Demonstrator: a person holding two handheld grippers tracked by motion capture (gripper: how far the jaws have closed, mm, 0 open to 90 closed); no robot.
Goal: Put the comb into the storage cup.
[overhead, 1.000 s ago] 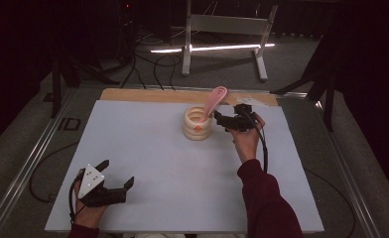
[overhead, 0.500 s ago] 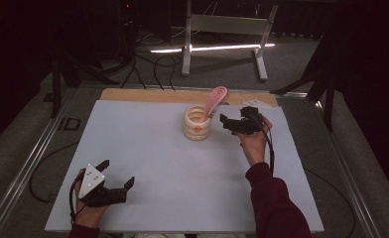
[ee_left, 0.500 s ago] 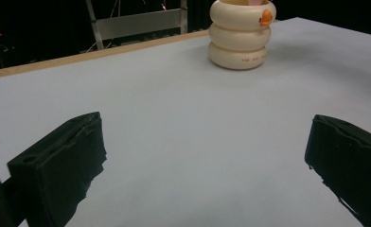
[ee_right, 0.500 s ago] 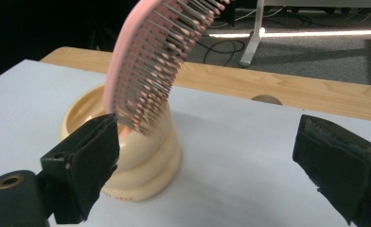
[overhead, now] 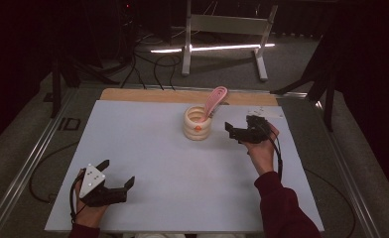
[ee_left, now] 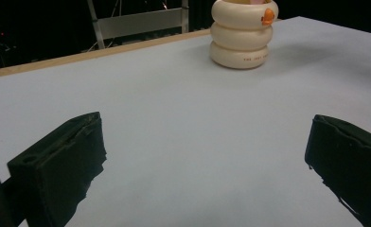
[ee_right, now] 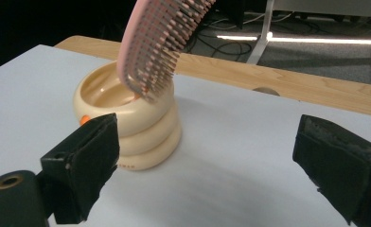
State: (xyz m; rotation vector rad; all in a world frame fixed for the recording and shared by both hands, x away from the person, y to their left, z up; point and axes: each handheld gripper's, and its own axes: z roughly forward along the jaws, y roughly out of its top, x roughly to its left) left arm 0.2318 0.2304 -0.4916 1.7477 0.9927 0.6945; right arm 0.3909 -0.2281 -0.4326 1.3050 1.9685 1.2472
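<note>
1. Pink hairbrush [ee_right: 161, 45] stands tilted in the cream ringed holder [overhead: 197, 124] near the tabletop's [overhead: 148, 148] far edge.
2. Right gripper [overhead: 242, 133], just beside the holder, jaws apart, empty.
3. Left gripper [overhead: 114, 182], near-left corner, jaws apart.

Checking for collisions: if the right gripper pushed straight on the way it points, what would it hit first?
Probably the cream ringed holder, just left of the right gripper's open jaws, or the pink hairbrush leaning out of it; depth is unclear.
</note>
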